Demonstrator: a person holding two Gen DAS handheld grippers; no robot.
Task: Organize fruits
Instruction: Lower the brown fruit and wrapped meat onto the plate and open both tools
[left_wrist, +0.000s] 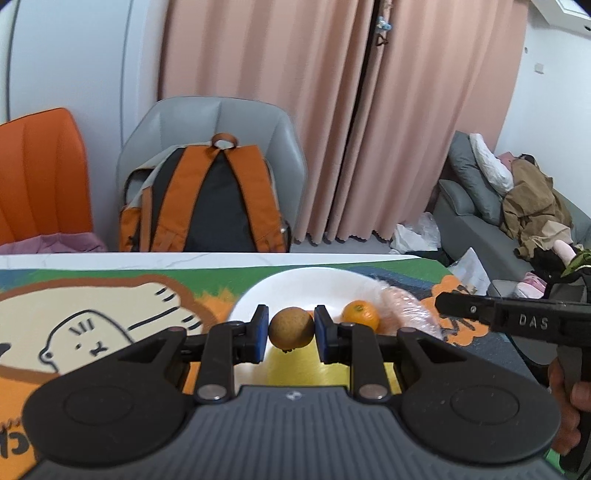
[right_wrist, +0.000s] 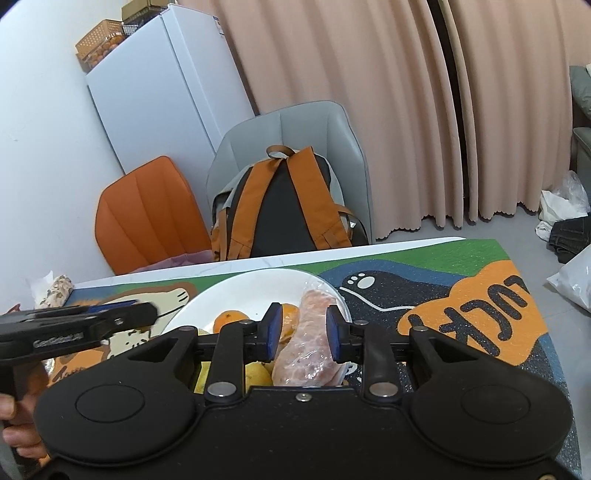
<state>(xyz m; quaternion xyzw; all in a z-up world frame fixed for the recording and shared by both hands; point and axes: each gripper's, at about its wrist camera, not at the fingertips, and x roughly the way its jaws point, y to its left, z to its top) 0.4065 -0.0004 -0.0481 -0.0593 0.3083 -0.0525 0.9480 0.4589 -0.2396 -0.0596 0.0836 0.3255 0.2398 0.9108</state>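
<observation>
My left gripper (left_wrist: 290, 328) is shut on a small round brown fruit (left_wrist: 290, 324) and holds it above the near side of the white plate (left_wrist: 295, 284). An orange (left_wrist: 360, 314) and a pinkish item wrapped in clear film (left_wrist: 410, 310) lie on the plate. A yellow fruit (left_wrist: 295, 369) shows below the brown one. In the right wrist view my right gripper (right_wrist: 303, 328) hangs low over the plate (right_wrist: 251, 291). The wrapped item (right_wrist: 306, 354) lies between its blue pads, which stand slightly apart and do not clamp it. Oranges (right_wrist: 229, 319) sit to its left.
A cartoon-printed mat (right_wrist: 461, 295) covers the table, whose white far edge (left_wrist: 147, 258) runs behind the plate. Beyond it a grey chair holds an orange-and-black backpack (left_wrist: 214, 199), with an orange chair (left_wrist: 40, 173) at its left. A snack packet (right_wrist: 55, 291) lies at the table's far left.
</observation>
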